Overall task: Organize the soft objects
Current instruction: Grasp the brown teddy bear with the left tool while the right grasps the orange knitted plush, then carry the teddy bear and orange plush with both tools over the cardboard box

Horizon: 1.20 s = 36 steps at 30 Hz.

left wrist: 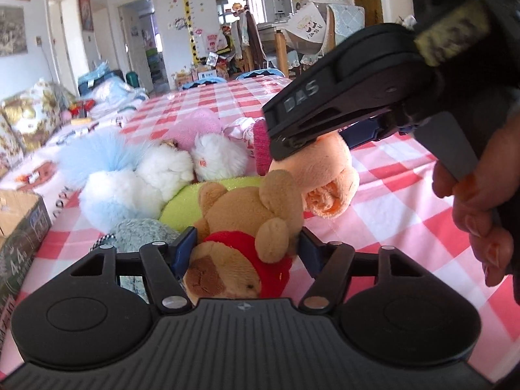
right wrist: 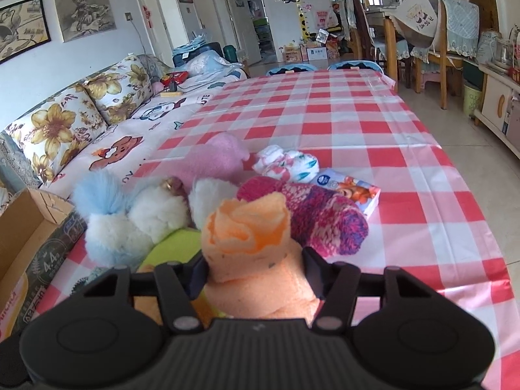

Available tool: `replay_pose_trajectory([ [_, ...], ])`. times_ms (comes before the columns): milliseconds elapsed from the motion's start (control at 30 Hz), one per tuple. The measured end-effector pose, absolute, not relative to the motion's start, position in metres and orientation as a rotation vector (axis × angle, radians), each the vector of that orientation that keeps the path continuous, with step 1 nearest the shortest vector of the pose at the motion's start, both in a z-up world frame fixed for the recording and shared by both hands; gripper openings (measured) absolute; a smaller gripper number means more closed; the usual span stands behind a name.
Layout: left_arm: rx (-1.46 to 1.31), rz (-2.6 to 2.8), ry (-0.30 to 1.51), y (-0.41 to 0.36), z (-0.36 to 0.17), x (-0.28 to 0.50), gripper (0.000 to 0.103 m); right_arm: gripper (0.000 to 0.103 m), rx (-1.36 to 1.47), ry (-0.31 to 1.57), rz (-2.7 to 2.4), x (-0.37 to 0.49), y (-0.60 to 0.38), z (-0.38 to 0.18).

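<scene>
A brown teddy bear in a red shirt lies head toward the camera on a pile of soft toys. My left gripper is shut on it, one blue pad against its head and the other against its arm. Just right of it, a rolled orange towel sits between the fingers of my right gripper, which is shut on it. From the left wrist view the right gripper comes in from the upper right, clamped on the orange towel, with a hand on its trigger.
A blue-and-white fluffy plush, green cushion, pink plush, pink knitted piece, tissue pack and rolled white cloths crowd the near left of the checked table. A cardboard box and sofa stand left.
</scene>
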State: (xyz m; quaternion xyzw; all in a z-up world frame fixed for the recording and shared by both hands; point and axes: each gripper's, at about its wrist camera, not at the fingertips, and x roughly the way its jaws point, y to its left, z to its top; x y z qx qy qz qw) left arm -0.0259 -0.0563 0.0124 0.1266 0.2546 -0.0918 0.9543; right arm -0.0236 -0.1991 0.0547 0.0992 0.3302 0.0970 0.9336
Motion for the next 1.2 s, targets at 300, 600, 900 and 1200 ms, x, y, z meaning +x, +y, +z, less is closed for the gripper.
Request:
replay_pose_trajectory([
  [300, 0.118, -0.195, 0.548, -0.034, 0.029, -0.035, 0.073, 0.059, 0.244, 0.617, 0.2, -0.033, -0.2, 0.08],
  [600, 0.049, -0.186, 0.512, -0.02, 0.048, -0.042, 0.073, 0.058, 0.24, 0.581, 0.234, -0.042, -0.184, 0.098],
  [900, 0.016, -0.114, 0.453, 0.007, 0.076, -0.048, 0.073, 0.059, 0.266, 0.544, 0.328, -0.043, -0.153, 0.12],
  [1200, -0.006, 0.036, 0.407, 0.062, 0.096, -0.062, 0.073, 0.059, 0.303, 0.523, 0.495, -0.032, -0.085, 0.136],
])
